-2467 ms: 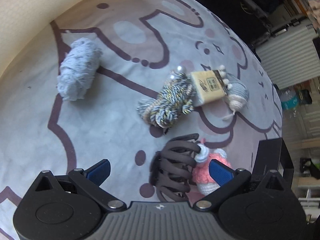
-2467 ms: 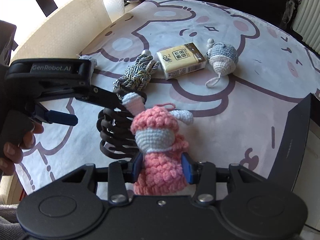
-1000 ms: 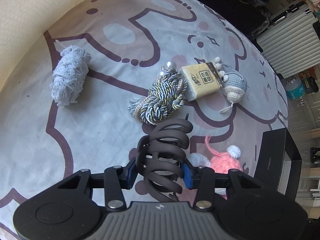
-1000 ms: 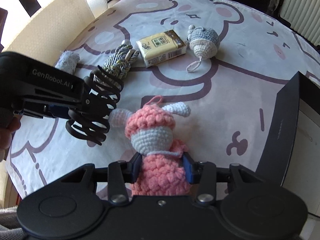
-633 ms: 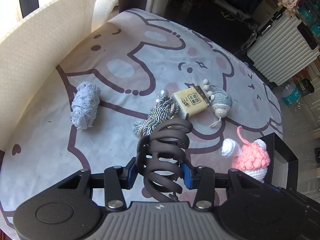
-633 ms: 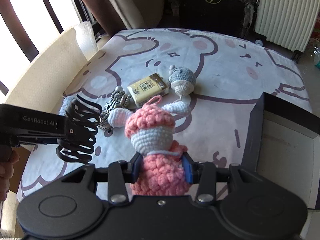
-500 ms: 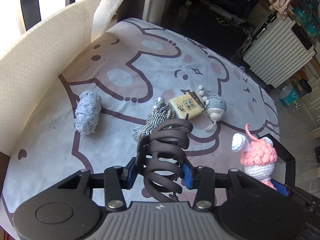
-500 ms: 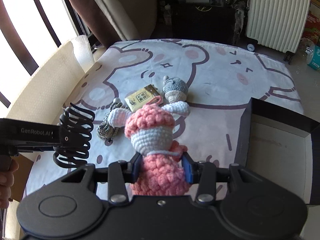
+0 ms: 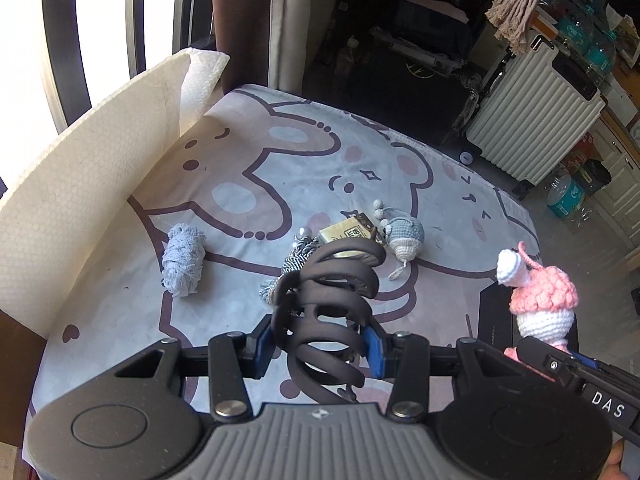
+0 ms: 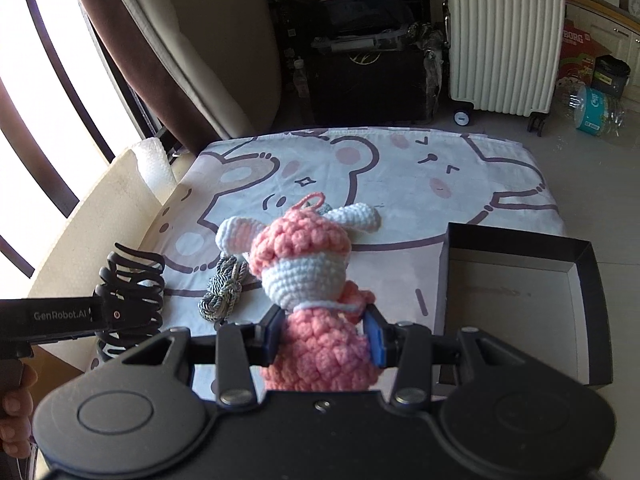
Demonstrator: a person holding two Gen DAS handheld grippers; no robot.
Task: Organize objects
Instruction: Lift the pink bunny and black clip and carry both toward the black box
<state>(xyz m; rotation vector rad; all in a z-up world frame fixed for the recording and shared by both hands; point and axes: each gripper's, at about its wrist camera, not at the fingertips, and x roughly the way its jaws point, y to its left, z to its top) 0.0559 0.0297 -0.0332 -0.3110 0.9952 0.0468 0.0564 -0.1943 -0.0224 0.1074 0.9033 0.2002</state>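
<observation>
My left gripper [image 9: 320,350] is shut on a dark brown hair claw clip [image 9: 332,304] and holds it high above the table; the clip also shows in the right wrist view [image 10: 130,292]. My right gripper [image 10: 322,338] is shut on a pink crochet bunny doll [image 10: 308,280], also raised; the doll shows at the right of the left wrist view [image 9: 540,304]. On the bear-print cloth [image 9: 280,172] lie a blue-grey yarn bundle [image 9: 184,264], a twisted cord [image 10: 224,290], a yellow tissue pack [image 9: 348,234] and a grey crochet toy [image 9: 404,238].
An open black box [image 10: 520,300] sits at the table's right edge. A cream foam sheet [image 9: 80,184] stands along the left side. A white suitcase [image 10: 500,40] and dark furniture stand on the floor beyond the table.
Both grippers have risen well above the table, each keeping its object. The pink doll has moved right, toward the black box. The items on the cloth have not moved.
</observation>
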